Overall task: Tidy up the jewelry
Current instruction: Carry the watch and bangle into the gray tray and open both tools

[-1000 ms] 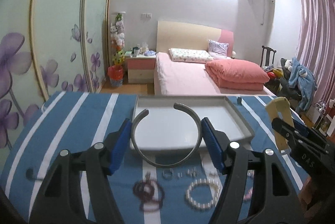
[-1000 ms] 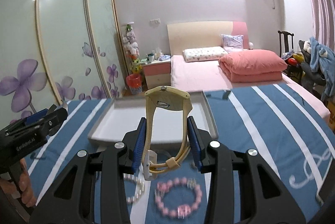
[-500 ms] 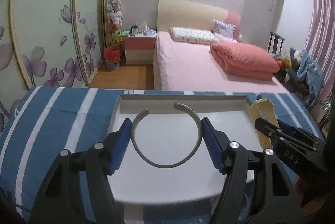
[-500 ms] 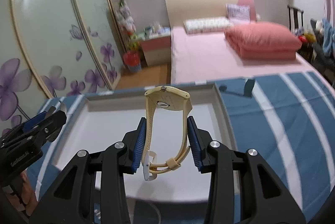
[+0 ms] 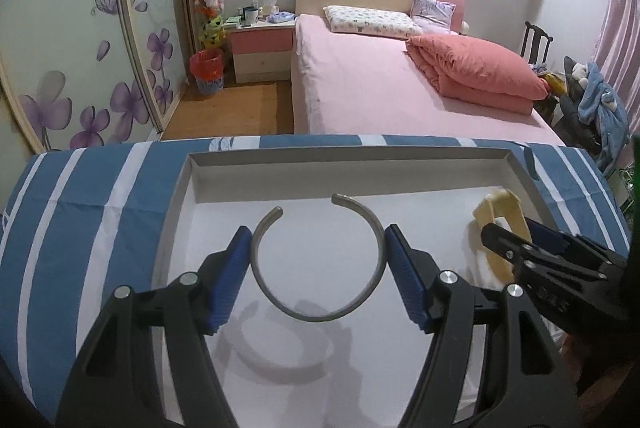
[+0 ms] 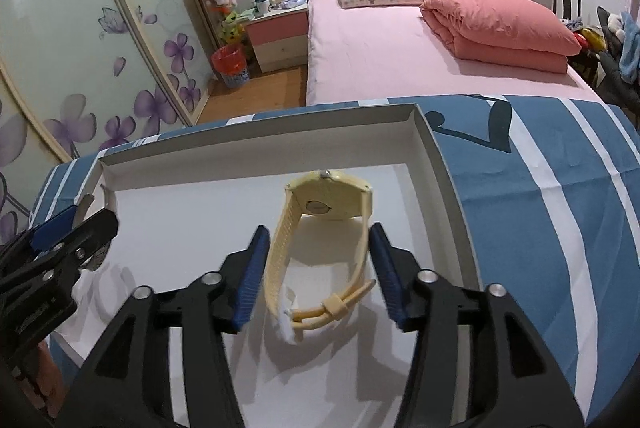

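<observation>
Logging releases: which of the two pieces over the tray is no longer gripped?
The yellow watch: the right gripper has just opened off it. The grey bangle stays clamped.

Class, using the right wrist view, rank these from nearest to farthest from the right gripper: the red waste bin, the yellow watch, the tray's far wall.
1. Yellow watch, between the right gripper's fingers.
2. Tray's far wall, just beyond.
3. Red waste bin, on the floor, far left.
</observation>
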Demonstrator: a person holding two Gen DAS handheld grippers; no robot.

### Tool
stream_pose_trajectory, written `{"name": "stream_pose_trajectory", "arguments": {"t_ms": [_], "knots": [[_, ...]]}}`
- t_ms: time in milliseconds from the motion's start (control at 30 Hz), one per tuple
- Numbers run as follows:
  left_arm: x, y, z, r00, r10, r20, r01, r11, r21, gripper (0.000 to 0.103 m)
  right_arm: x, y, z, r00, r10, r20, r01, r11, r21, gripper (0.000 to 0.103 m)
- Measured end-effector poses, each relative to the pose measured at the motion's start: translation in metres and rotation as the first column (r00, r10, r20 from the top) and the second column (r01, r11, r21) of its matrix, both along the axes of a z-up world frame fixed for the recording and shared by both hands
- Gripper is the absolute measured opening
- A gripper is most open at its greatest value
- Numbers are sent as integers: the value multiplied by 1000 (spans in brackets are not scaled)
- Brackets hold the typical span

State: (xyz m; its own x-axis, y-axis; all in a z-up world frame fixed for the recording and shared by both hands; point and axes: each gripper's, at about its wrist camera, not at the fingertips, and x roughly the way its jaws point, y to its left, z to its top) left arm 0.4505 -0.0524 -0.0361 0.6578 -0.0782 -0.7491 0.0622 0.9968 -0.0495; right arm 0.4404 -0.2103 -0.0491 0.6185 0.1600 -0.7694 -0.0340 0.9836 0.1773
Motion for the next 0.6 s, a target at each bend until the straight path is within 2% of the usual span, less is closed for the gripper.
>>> {"name": "stream_pose_trajectory", "arguments": {"t_ms": [33,333,600], "knots": [[1,0,-2,1000,-3,-5,3,1000,0,66,-3,0,1,1000,0,6,0,1000,5,66],[4,-1,2,1000,-1,4,1,1000,-8,67,-12,-6,10,998,10,57,-10,1000,0,66],[-17,9,18,998,36,44,-36,999,-9,67,-27,-14,23,996,-6,92,5,1000,12,66]]}}
